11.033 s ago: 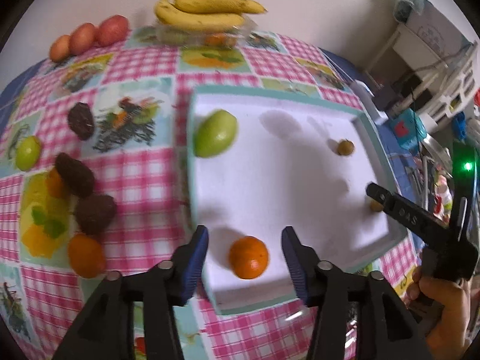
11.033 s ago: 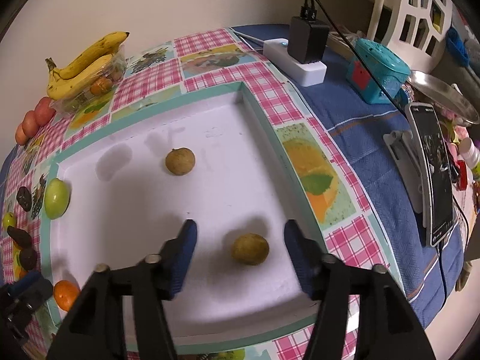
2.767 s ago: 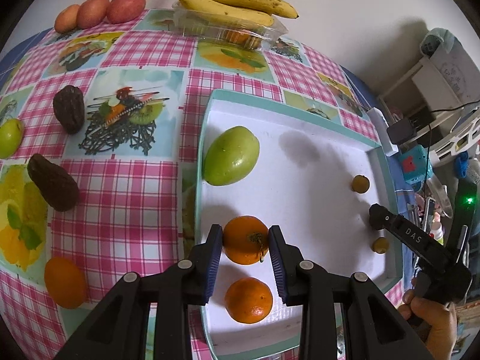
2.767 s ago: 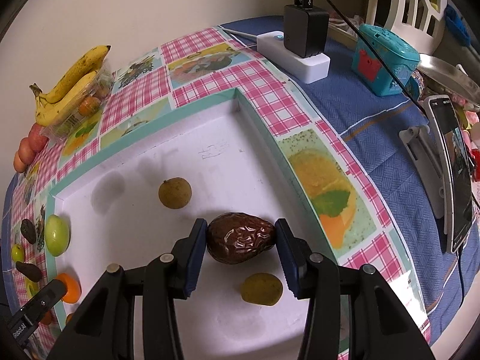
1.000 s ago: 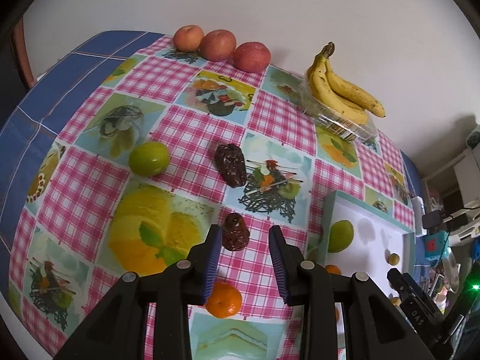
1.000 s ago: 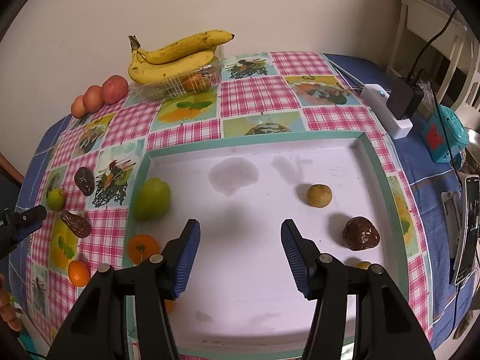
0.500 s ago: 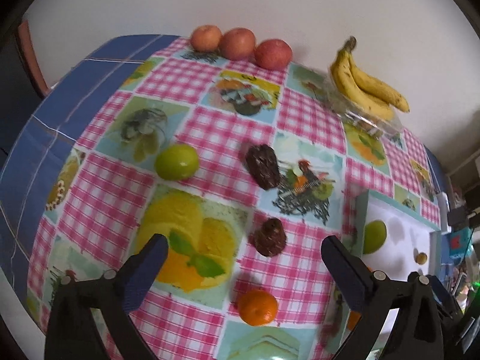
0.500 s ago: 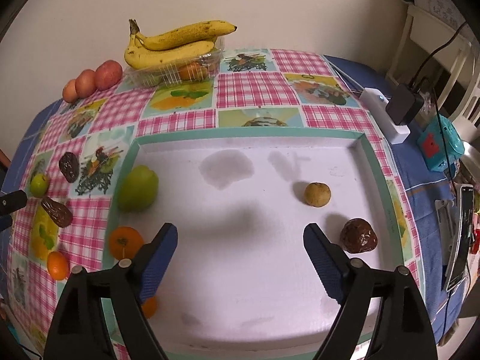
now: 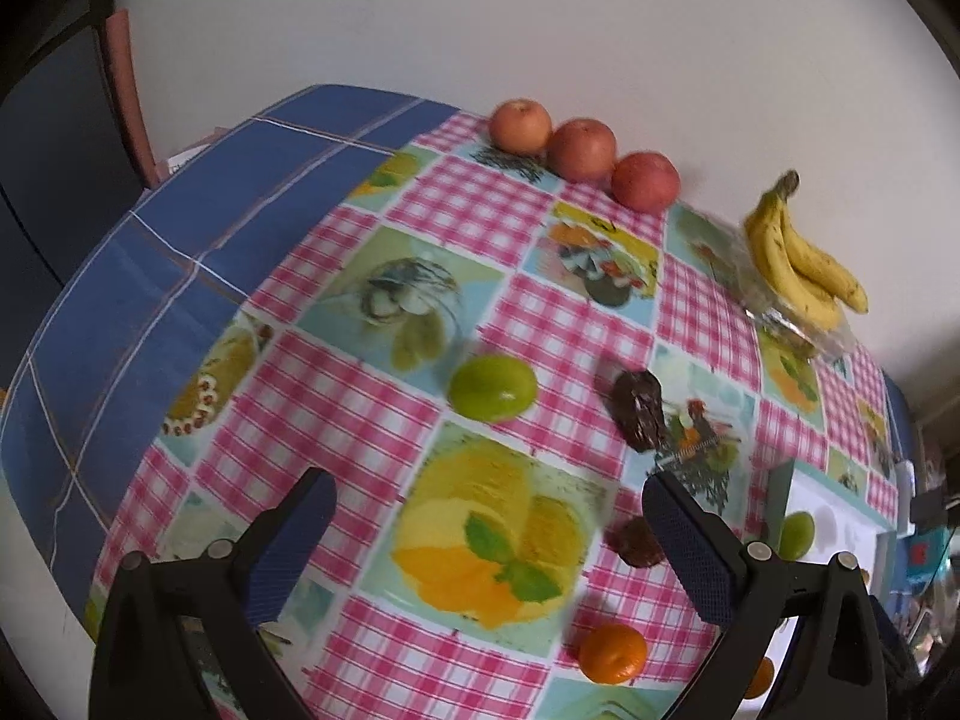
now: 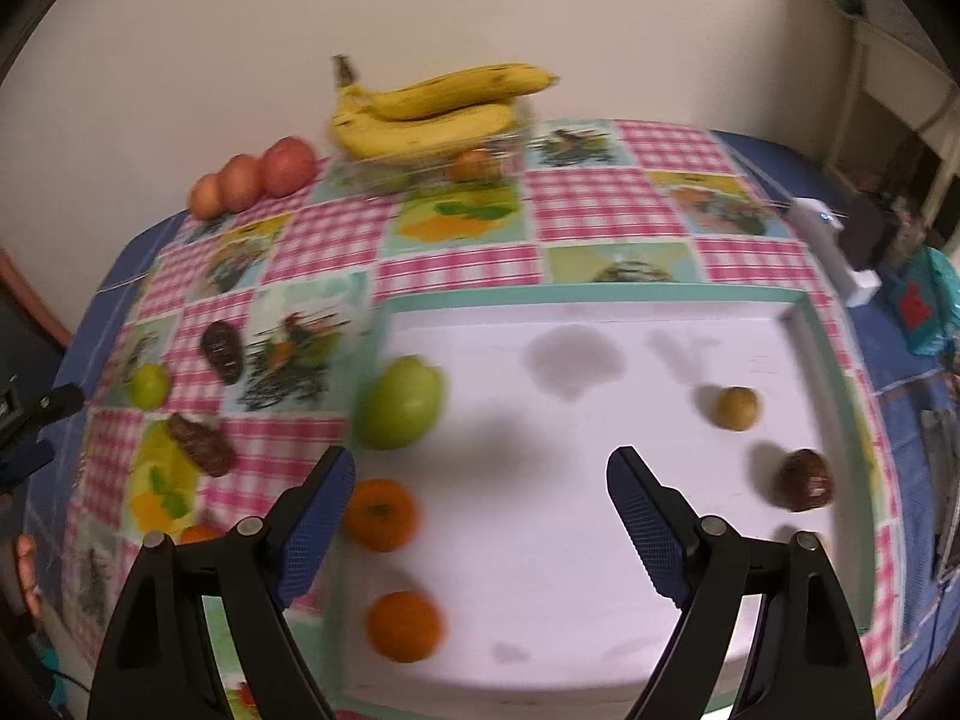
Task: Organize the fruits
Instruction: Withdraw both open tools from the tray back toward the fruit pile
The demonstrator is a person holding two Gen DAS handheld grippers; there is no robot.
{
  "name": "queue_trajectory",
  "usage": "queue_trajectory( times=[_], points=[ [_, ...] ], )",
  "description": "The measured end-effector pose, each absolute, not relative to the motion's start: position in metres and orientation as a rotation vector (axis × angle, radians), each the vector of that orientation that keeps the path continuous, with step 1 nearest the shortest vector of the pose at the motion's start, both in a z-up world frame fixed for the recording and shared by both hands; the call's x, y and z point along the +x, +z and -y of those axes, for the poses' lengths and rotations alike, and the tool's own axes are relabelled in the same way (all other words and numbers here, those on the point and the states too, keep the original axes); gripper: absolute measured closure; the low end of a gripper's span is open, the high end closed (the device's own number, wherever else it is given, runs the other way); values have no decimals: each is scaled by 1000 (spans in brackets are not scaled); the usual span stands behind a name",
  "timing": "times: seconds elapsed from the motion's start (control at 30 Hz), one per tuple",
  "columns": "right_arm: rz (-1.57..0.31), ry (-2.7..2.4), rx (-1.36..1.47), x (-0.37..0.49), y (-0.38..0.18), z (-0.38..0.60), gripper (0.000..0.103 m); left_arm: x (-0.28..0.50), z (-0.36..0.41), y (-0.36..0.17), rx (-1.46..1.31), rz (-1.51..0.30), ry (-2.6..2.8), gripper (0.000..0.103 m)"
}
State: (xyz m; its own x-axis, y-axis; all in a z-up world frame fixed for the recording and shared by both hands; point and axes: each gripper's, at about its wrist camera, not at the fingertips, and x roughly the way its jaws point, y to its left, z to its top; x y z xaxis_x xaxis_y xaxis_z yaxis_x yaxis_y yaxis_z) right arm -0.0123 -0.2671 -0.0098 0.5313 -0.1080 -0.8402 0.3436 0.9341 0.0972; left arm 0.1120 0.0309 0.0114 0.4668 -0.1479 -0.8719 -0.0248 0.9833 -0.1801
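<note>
1. Above the checked surface (image 9: 336, 396), the left gripper (image 9: 489, 531) hangs with jaws wide apart, empty.
2. Over the white tray (image 10: 600, 312), the right gripper (image 10: 480, 519) is likewise spread, empty.
3. Tray contents: green apple (image 10: 401, 403), two oranges (image 10: 381, 514), brown fruit (image 10: 805, 480).
4. Bananas (image 10: 432, 114) lie by the wall.

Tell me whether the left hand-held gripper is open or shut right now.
Open. In the left wrist view the left hand-held gripper has its fingers spread wide, with only the tablecloth showing between them; nothing is held.
</note>
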Motion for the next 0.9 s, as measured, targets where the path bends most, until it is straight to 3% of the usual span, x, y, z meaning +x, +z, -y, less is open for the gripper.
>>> queue_trajectory(
  times=[0.3,0.9],
  points=[
    [-958,-132,224,9,-2,211,16,115,-52,9,-93,-1037,-88,0],
    [-1146,0,122,34,-51,136,17,121,-64,-49,-77,-1264,-70,0]
  ],
)
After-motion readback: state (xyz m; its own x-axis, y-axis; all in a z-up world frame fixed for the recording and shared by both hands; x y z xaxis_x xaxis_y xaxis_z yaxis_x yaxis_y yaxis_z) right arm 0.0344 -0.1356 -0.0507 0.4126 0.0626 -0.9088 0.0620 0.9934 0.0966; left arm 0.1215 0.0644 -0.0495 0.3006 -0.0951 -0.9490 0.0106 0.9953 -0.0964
